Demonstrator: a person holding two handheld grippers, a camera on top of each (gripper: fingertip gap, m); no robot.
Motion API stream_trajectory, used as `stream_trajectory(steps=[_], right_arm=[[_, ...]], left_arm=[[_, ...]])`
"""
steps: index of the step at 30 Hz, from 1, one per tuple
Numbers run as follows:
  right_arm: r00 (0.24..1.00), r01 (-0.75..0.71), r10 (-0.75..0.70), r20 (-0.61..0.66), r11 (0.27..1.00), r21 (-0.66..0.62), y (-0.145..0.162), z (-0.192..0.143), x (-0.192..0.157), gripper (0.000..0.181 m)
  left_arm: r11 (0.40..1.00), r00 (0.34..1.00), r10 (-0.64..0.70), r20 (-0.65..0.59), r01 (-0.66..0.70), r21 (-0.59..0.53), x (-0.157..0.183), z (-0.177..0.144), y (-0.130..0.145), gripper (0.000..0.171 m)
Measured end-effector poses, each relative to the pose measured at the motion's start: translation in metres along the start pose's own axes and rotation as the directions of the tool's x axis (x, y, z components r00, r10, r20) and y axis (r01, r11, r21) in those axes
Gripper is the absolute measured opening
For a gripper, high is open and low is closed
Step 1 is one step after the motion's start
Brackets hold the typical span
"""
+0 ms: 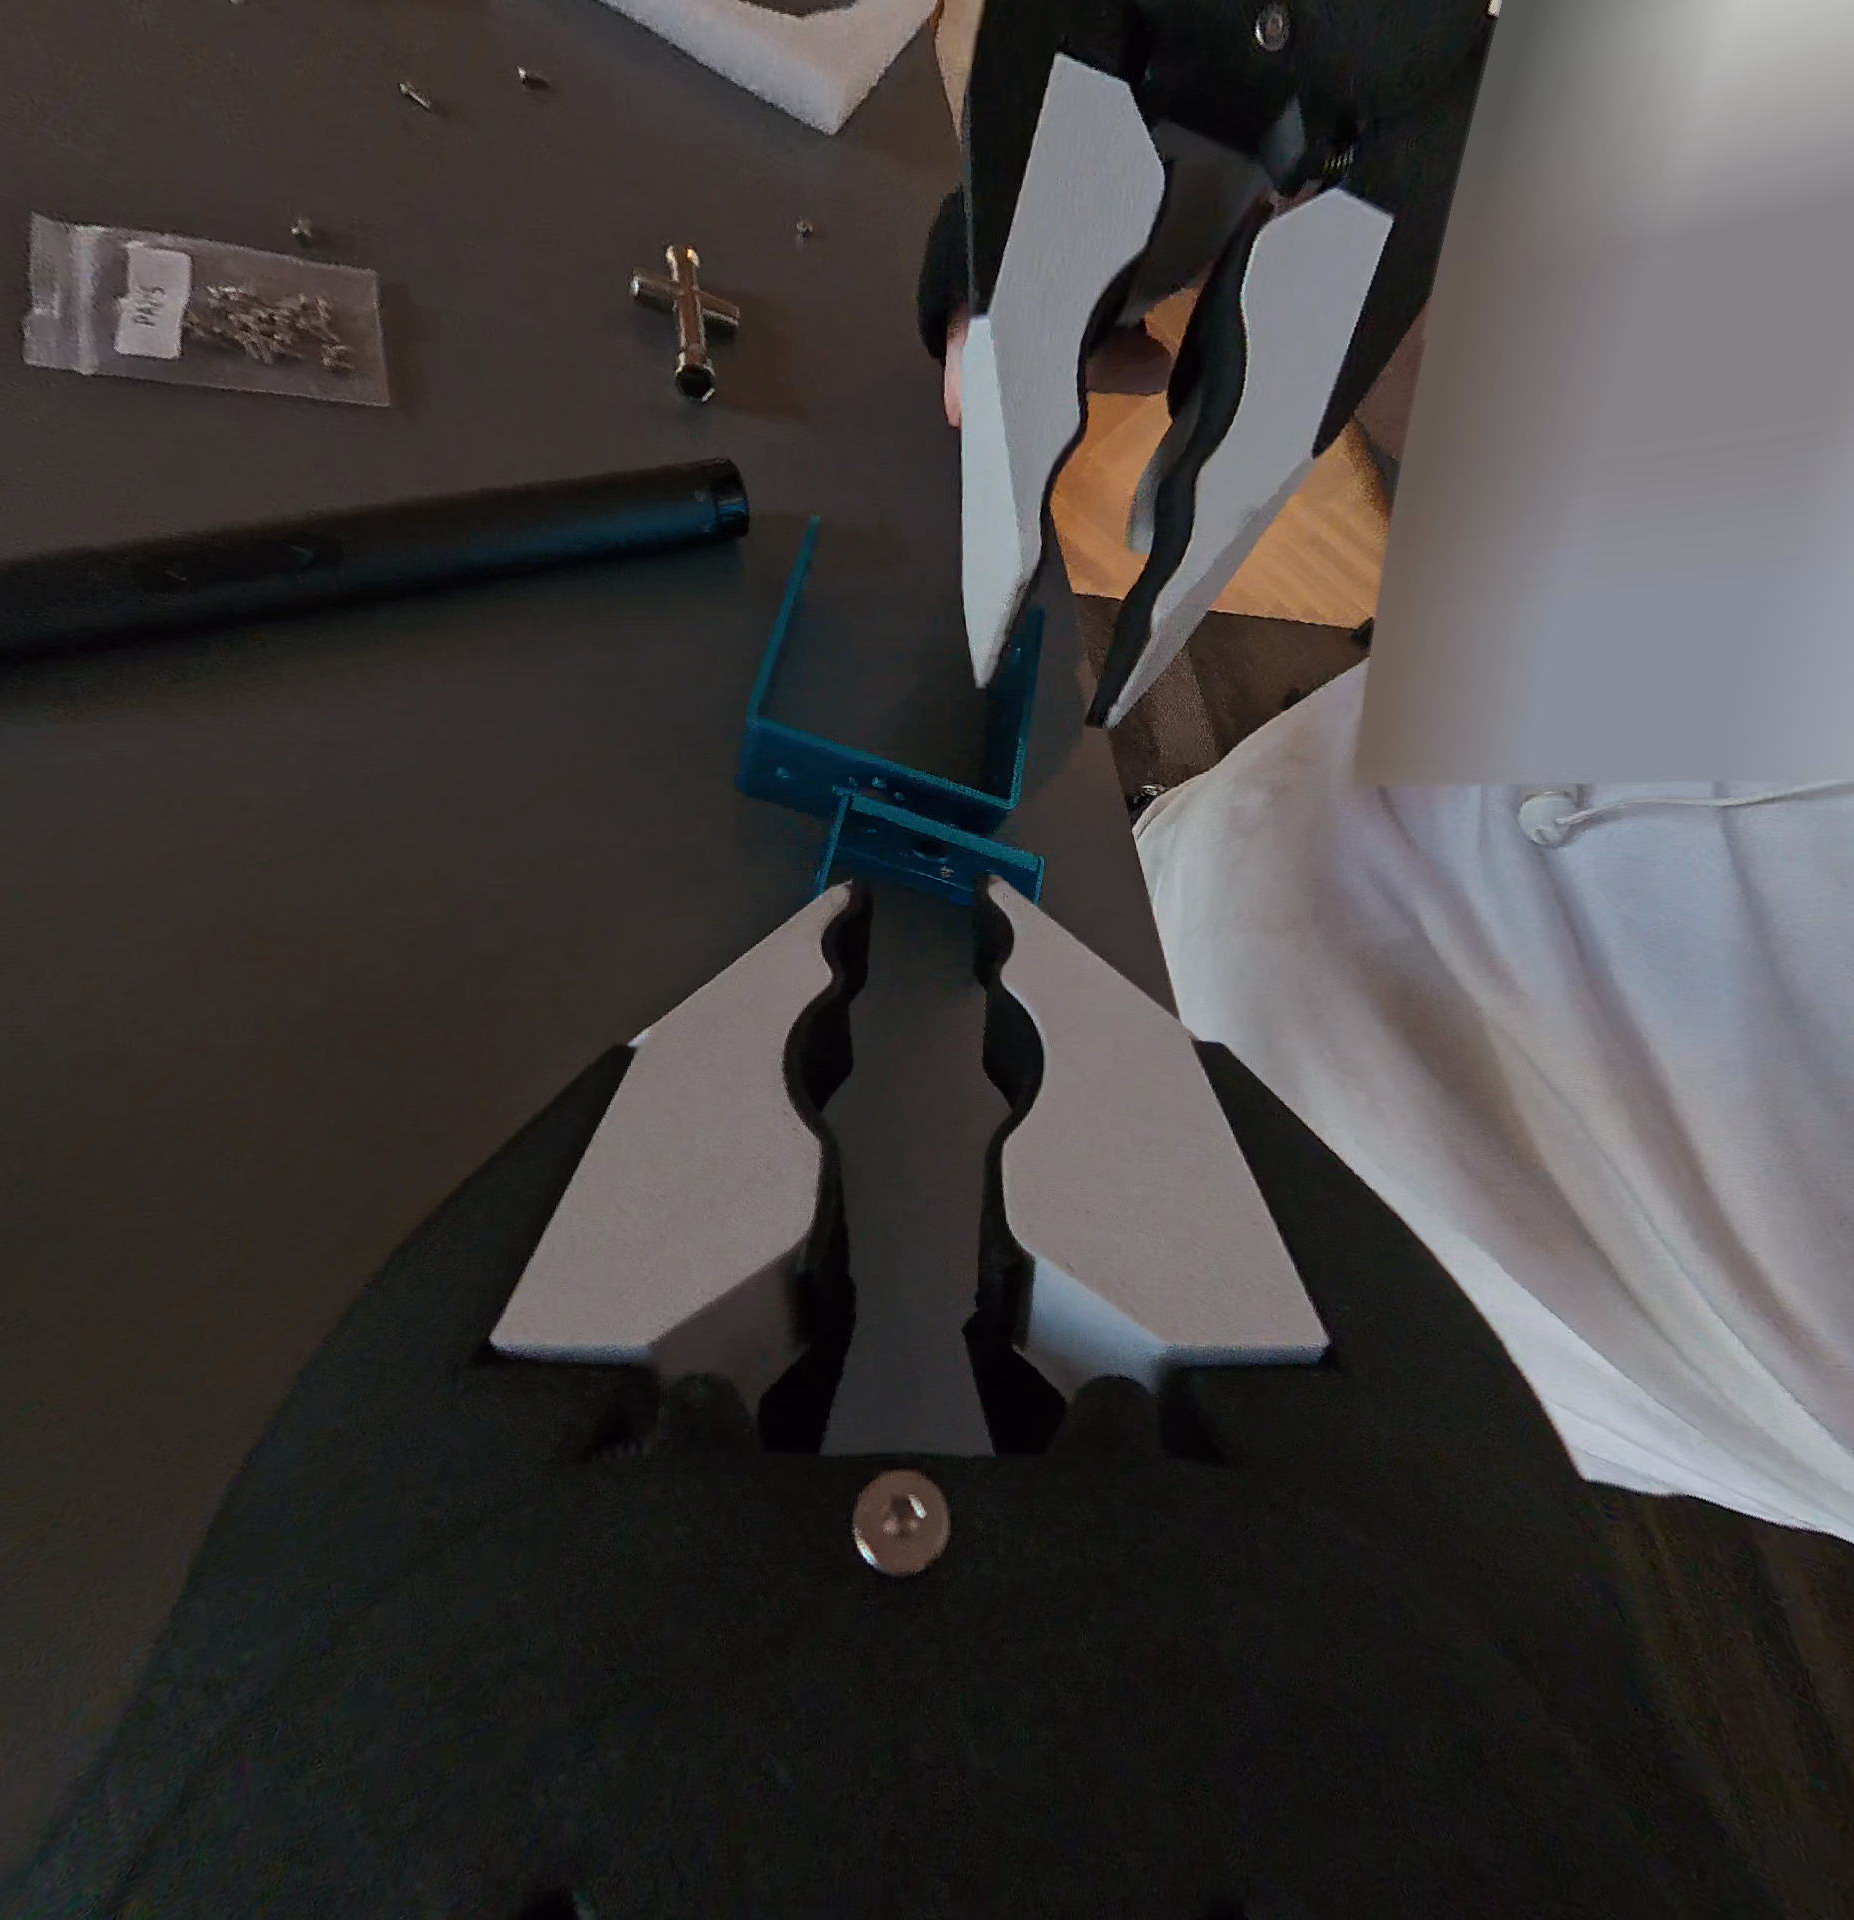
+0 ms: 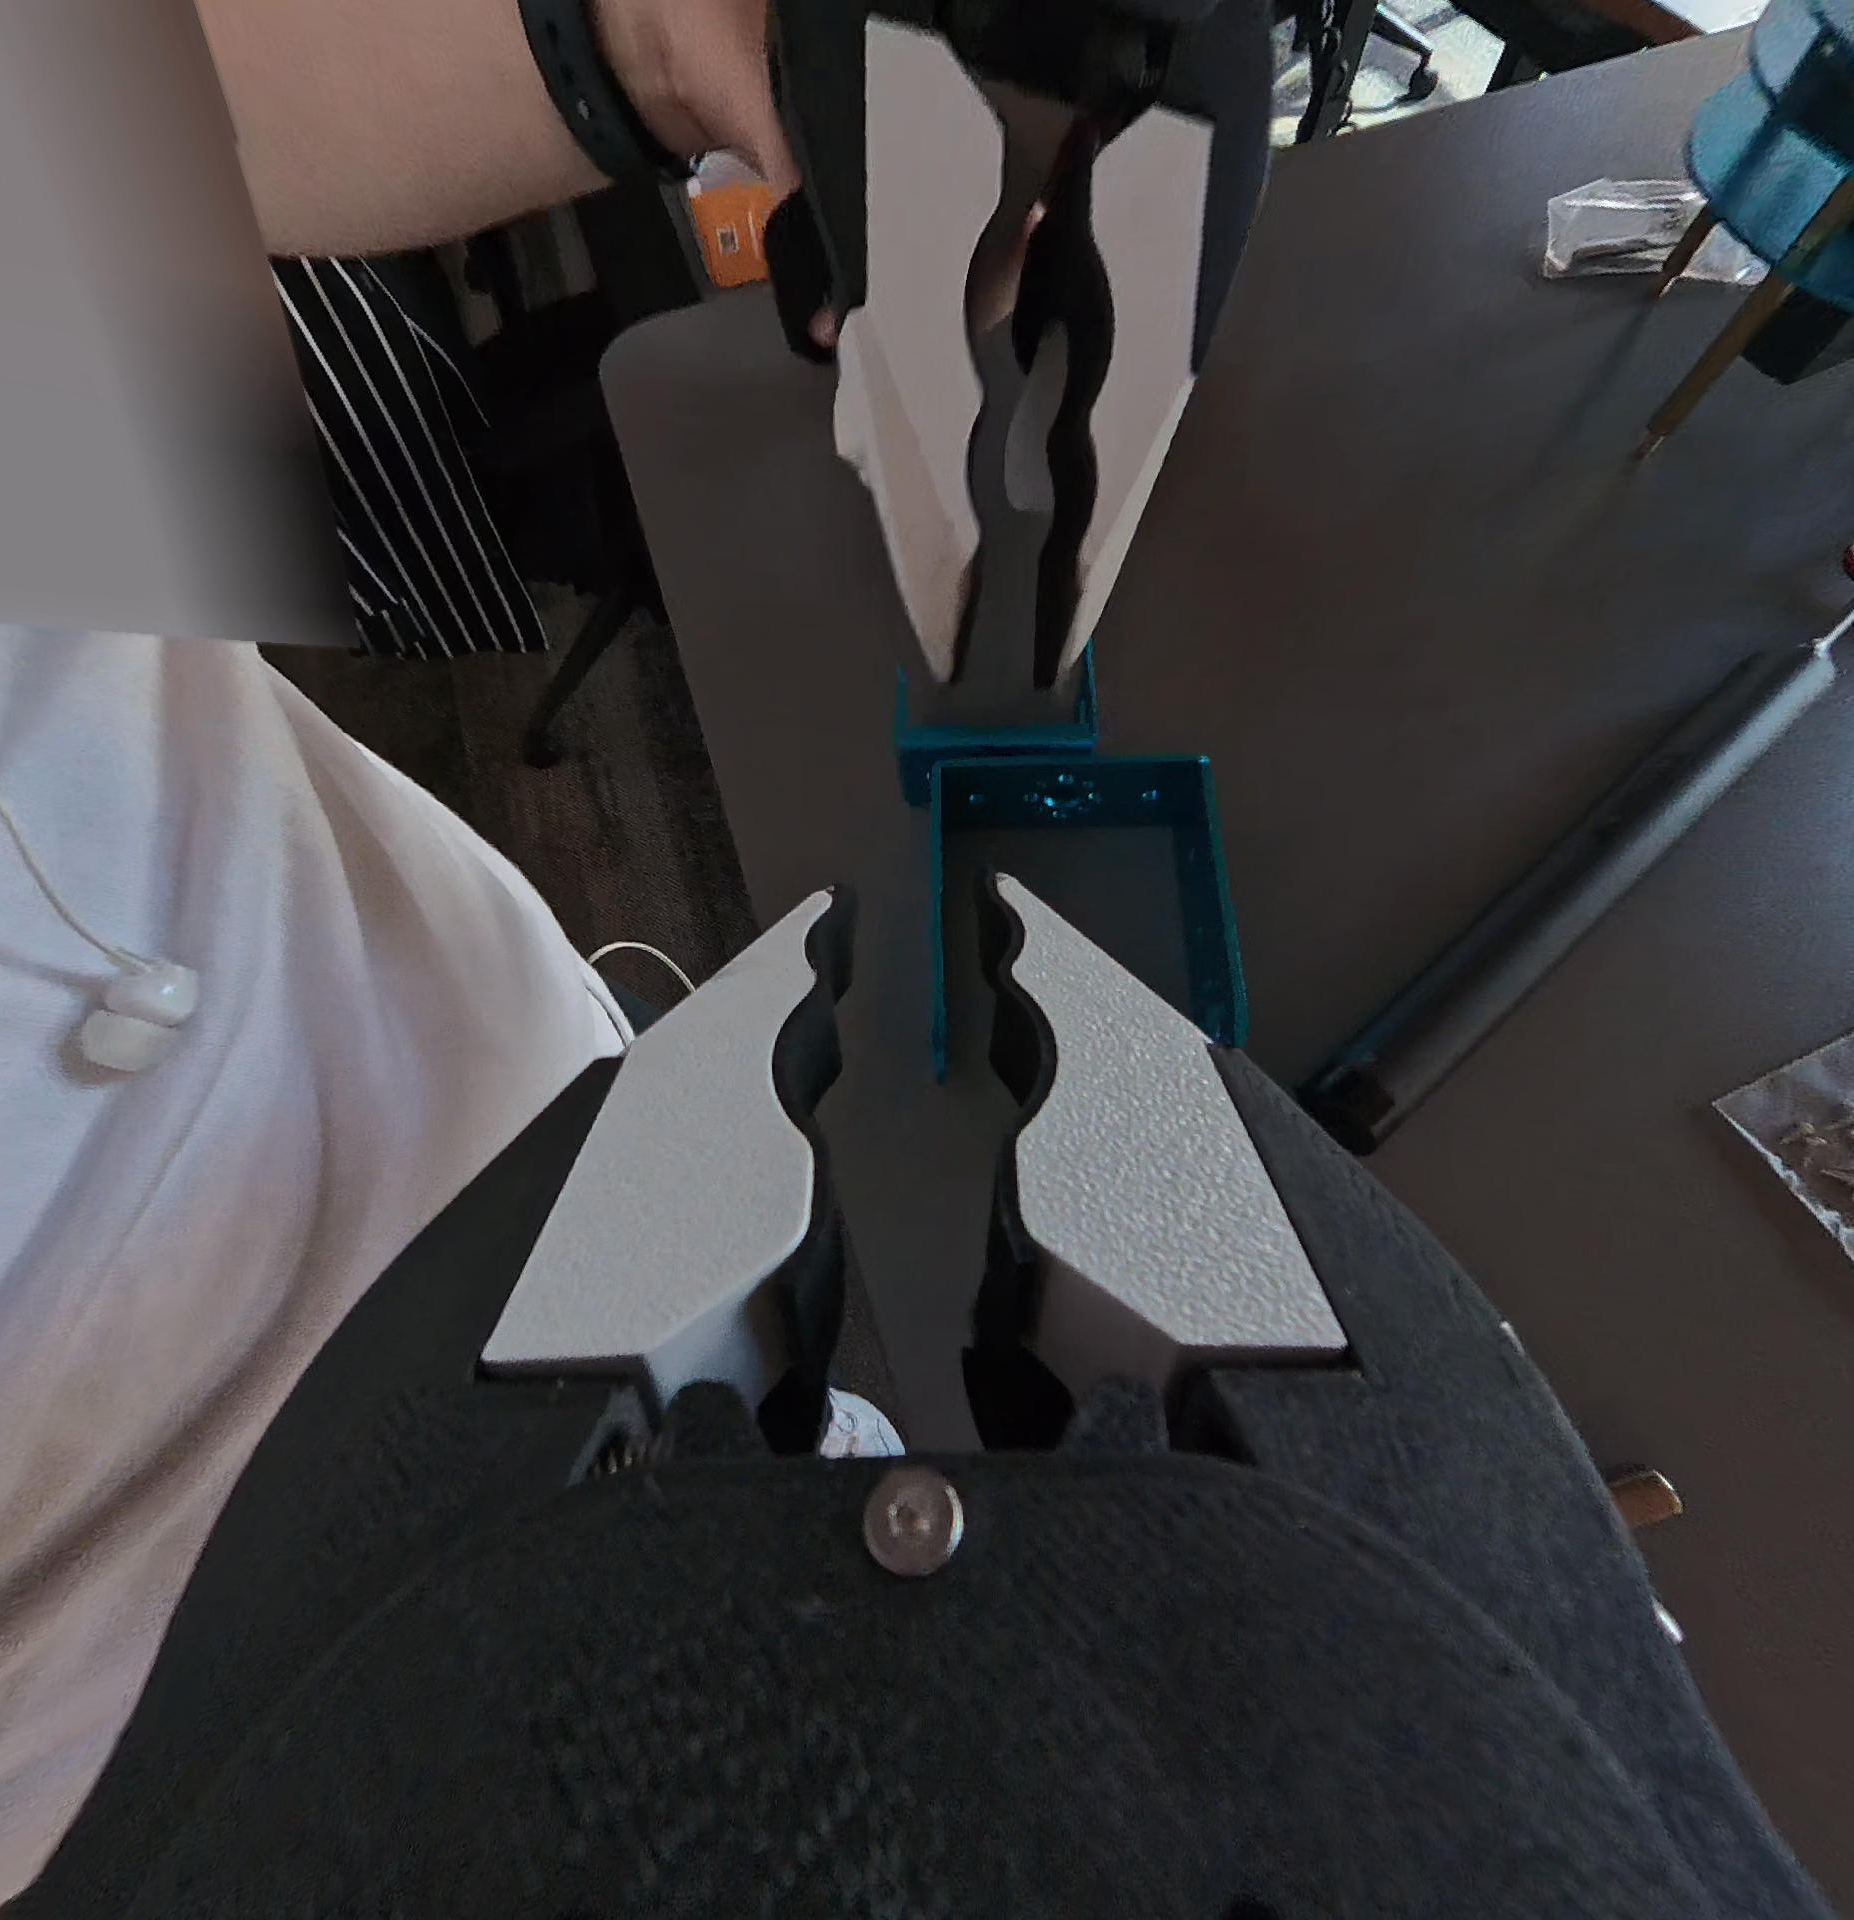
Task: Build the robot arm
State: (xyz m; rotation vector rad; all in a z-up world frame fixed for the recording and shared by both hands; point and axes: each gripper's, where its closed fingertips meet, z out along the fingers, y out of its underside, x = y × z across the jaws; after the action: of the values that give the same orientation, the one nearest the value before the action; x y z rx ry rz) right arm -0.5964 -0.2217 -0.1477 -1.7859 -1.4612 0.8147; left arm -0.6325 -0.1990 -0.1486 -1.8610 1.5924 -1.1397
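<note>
Facing each other over the dark bench [image 1: 331, 935], both grippers hung w/ jaws spread, holding nothing. Left gripper [image 1: 918, 894] had its tips at the small blue bracket [image 1: 933, 857], which touched the larger blue U-bracket [image 1: 871, 774]; right gripper [image 2: 915, 891] straddled the larger bracket's left wall near the bench edge. Black tube [image 1: 351, 551], cross wrench [image 1: 687, 312] & screw bag [image 1: 206, 307] lay farther left.
</note>
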Motion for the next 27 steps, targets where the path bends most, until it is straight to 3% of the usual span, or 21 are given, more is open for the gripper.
stream_trajectory(steps=[5, 10, 18, 27], right_arm=[[0.999, 0.035, -0.035, -0.006, 0.999, -0.035, 0.008, 0.004, 0.002, 0.019], [0.999, 0.049, -0.049, 0.006, 0.997, -0.054, 0.011, 0.003, 0.003, 0.002], [0.998, 0.057, -0.058, -0.010, 0.997, -0.060, 0.013, 0.000, 0.000, 0.001], [0.998, 0.055, -0.056, -0.039, 0.998, -0.039, 0.011, 0.004, -0.004, 0.002]], left_arm=[[1.000, 0.999, -0.006, 0.031, 0.006, 0.008, -0.005, -0.007, 0.002, 0.019], [0.998, 0.998, 0.054, -0.036, -0.053, 0.015, 0.020, -0.010, 0.002, 0.031], [0.984, 0.978, 0.172, 0.118, -0.165, -0.065, 0.013, 0.008, 0.011, 0.030], [0.988, 0.988, 0.141, 0.062, -0.137, -0.064, 0.015, 0.017, 0.015, 0.009]])
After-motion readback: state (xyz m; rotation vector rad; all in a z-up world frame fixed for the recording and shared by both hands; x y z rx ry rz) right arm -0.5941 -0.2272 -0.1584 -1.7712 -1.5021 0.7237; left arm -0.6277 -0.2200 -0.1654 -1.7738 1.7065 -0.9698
